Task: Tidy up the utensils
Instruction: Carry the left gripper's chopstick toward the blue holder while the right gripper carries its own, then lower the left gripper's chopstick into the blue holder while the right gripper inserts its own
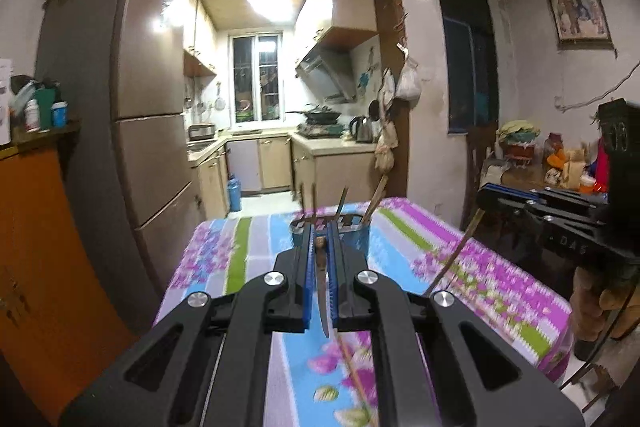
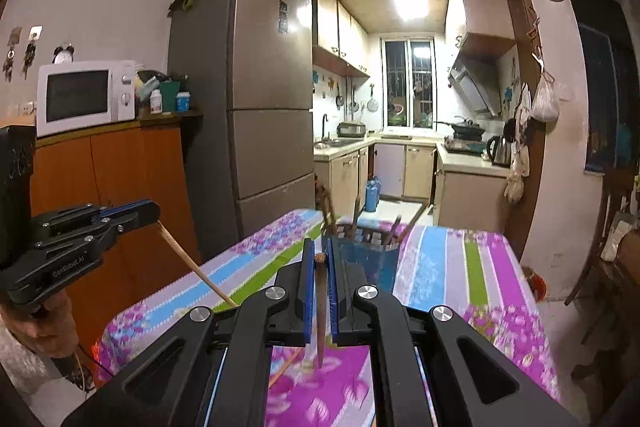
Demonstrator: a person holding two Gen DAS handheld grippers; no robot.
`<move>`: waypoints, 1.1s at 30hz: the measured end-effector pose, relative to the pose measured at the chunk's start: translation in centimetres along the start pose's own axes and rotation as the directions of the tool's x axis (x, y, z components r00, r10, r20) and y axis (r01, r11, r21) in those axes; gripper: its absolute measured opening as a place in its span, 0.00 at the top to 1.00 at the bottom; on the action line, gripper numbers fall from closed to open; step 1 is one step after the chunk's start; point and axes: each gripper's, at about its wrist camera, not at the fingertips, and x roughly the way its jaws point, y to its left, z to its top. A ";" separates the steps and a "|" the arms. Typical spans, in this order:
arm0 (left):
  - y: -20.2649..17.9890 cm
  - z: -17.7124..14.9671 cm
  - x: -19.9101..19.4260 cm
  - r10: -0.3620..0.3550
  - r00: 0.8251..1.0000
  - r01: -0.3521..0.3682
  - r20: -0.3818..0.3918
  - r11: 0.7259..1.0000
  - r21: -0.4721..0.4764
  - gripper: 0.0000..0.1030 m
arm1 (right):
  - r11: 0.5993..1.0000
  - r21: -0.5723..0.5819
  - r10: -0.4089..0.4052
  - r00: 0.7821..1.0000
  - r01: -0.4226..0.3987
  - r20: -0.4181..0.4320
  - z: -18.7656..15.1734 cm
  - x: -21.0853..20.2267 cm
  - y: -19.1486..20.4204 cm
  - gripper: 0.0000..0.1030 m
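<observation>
My left gripper (image 1: 320, 247) and right gripper (image 2: 319, 259) each clamp one thin, stiff, light brown wooden chopstick (image 1: 323, 295) near its top; slippery, so I maintain pinch above the blue cylindrical utensil holder (image 1: 356, 237).

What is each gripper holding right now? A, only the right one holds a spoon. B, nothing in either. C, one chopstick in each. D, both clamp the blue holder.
C: the left gripper and the right gripper are each shut on a thin chopstick, short of the blue utensil holder on the table.
</observation>
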 end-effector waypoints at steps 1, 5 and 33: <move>0.1 0.9 0.7 -0.013 1.000 0.013 0.007 1.000 -0.006 0.96 | 1.000 0.000 -0.003 1.000 0.003 0.010 0.9 0.3 -0.2 0.93; -0.2 5.0 3.5 -0.056 0.997 0.056 0.057 0.998 -0.014 0.96 | 0.999 -0.008 -0.032 0.997 0.032 0.074 5.1 1.3 -1.2 0.93; 0.5 6.8 23.5 0.031 0.990 -0.022 -0.137 0.998 0.065 0.96 | 0.987 0.095 -0.131 0.991 0.132 -0.021 7.9 19.0 -8.1 0.93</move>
